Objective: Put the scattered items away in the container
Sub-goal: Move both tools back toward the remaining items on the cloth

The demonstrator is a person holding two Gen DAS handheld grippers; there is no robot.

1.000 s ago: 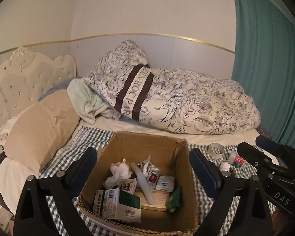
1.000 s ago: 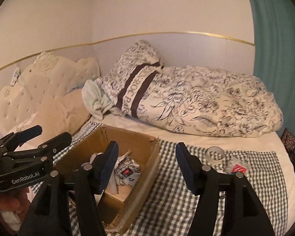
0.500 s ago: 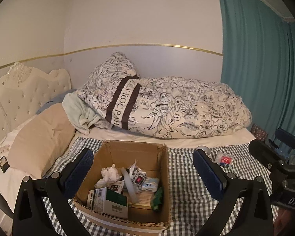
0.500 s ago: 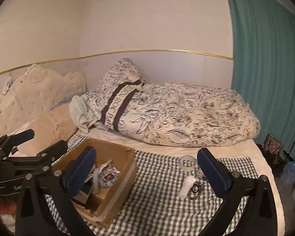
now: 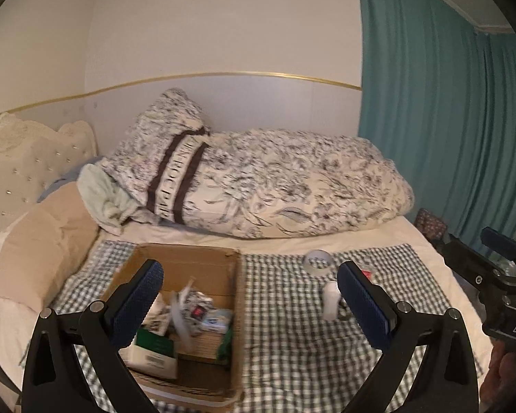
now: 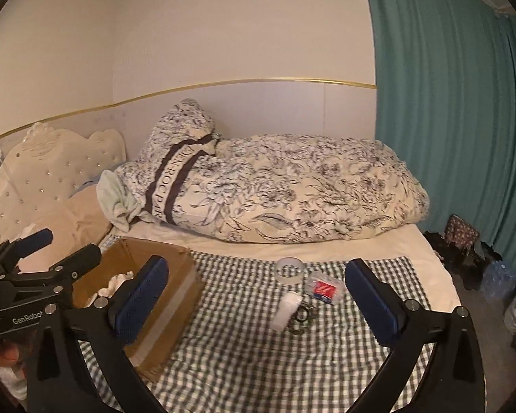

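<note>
With both the left tongs [image 5: 249,296] and right tongs [image 6: 256,294] released and empty, the white bottle [image 6: 285,310] lying at five o'clock of the tape roll [image 6: 290,268], well right of the box [image 6: 175,275], could roll off on the soft bed if nudged.

In the left wrist view, the contents of the open brown cardboard box [image 5: 192,265] are smeared by motion blur; only a green-and-white carton [image 5: 154,347] can be made out, partly covered by the blue-padded fingers [image 5: 136,303]. The small white bottle [image 5: 330,301] is blurred there too, and the red-and-white packet [image 5: 365,273] is almost wholly hidden behind the other finger. In the right wrist view, most of the box interior is screened by its near wall [image 6: 161,296]. The dark looped object [image 6: 302,315] beside the bottle is too small to be identified. The dark heap on the floor [image 6: 464,258] by the teal curtain [image 6: 447,103] cannot be made out.
</note>
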